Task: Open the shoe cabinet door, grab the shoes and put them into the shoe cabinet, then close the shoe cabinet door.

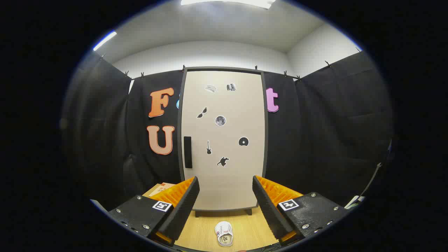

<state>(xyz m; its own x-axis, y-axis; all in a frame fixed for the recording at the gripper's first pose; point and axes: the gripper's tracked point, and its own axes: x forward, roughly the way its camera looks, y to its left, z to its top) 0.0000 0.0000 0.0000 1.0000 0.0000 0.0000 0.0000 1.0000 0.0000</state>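
Hand-held gripper [225,196]: fingers spread, holding nothing. Shoe [224,233]: between fingers, on wooden floor [252,227]. Shoe cabinet [224,140]: beyond, door closed.

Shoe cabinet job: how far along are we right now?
Nothing looks done: the cabinet door is shut and the shoe lies on the wooden floor before it. The claw is open and empty, facing the door. Left: pull the handle, load the shoe, close up.

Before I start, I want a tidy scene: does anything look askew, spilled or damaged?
Nothing stands out. The shoe cabinet stands upright with its door shut and its dark handle intact. One white shoe lies flat on the wooden floor between the open gripper fingers.
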